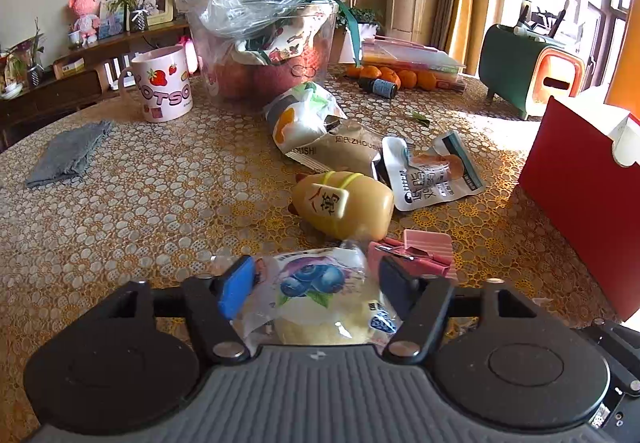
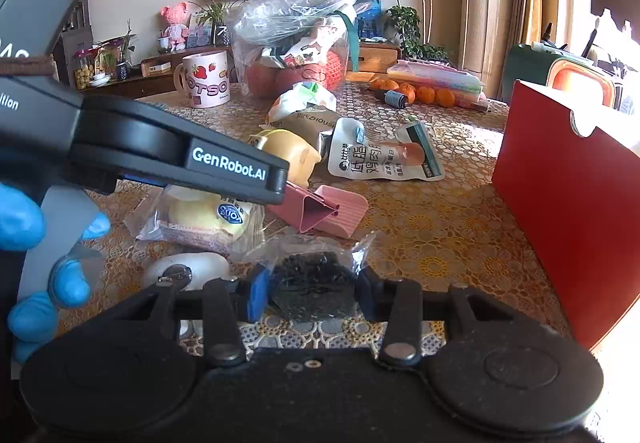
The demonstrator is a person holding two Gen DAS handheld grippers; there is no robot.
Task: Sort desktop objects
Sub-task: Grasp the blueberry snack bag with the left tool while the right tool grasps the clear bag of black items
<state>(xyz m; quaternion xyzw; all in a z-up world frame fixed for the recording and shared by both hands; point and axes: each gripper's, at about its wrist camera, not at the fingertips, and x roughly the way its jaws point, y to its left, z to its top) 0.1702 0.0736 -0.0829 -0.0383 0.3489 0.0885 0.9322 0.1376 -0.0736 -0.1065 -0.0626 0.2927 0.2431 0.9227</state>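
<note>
My left gripper (image 1: 314,285) is closed around a clear-wrapped blueberry cake packet (image 1: 320,295); the same packet (image 2: 204,219) lies on the table under that gripper in the right wrist view. My right gripper (image 2: 310,293) is closed on a clear bag of dark dried bits (image 2: 314,287). A yellow toy bottle (image 1: 344,203), a pink clip box (image 1: 424,249), a white chicken snack pouch (image 1: 432,175) and other snack packets (image 1: 308,119) lie ahead on the table.
A red box (image 2: 576,203) stands at the right. A pink strawberry mug (image 1: 162,85), a clear bin of fruit with a plastic bag (image 1: 264,39), oranges (image 1: 400,77), a small dark bottle (image 1: 380,86) and a grey cloth (image 1: 68,155) sit farther off. A white oval object (image 2: 188,267) lies near my right gripper.
</note>
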